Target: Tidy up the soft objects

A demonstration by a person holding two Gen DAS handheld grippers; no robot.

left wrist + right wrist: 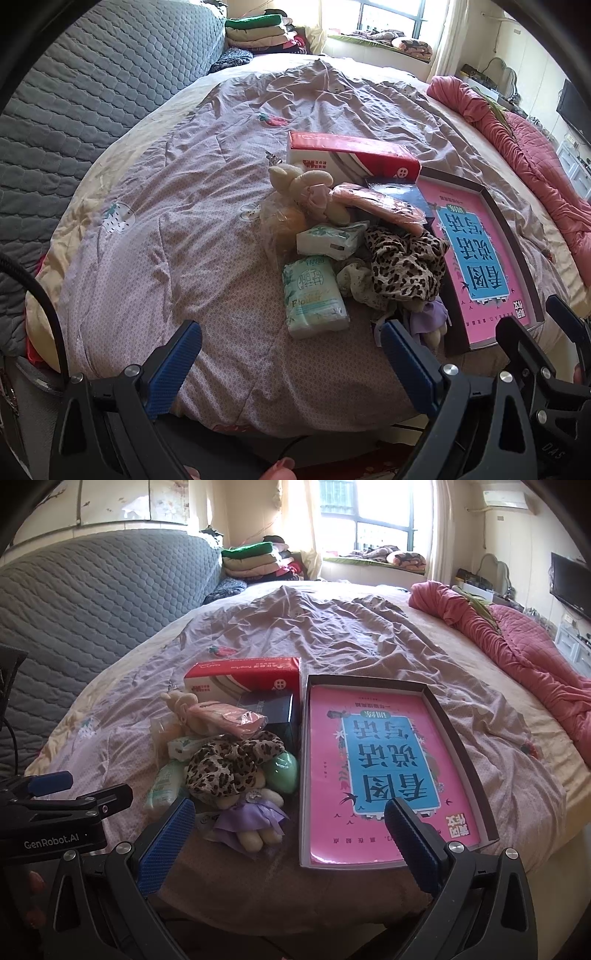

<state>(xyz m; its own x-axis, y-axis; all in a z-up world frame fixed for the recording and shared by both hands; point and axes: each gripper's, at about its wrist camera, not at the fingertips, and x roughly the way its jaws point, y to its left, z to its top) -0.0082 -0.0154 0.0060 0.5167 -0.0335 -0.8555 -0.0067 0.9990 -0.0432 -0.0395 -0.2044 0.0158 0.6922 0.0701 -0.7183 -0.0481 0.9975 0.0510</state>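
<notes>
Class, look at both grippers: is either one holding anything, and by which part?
Nothing is held. The left gripper and right gripper are both open, hovering short of the pile of soft things on the bed.

Right gripper [290,836] gapes empty over the bed; leopard cloth [229,764] (perhaps a scarf) tops the pile.

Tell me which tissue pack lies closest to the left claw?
The green floral tissue pack, lying flat just beyond the open left claw; the smaller white pack sits farther back.

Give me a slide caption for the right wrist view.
Open right gripper hovers over a bed, between a pile of soft items and a shallow box holding a pink book.
</notes>
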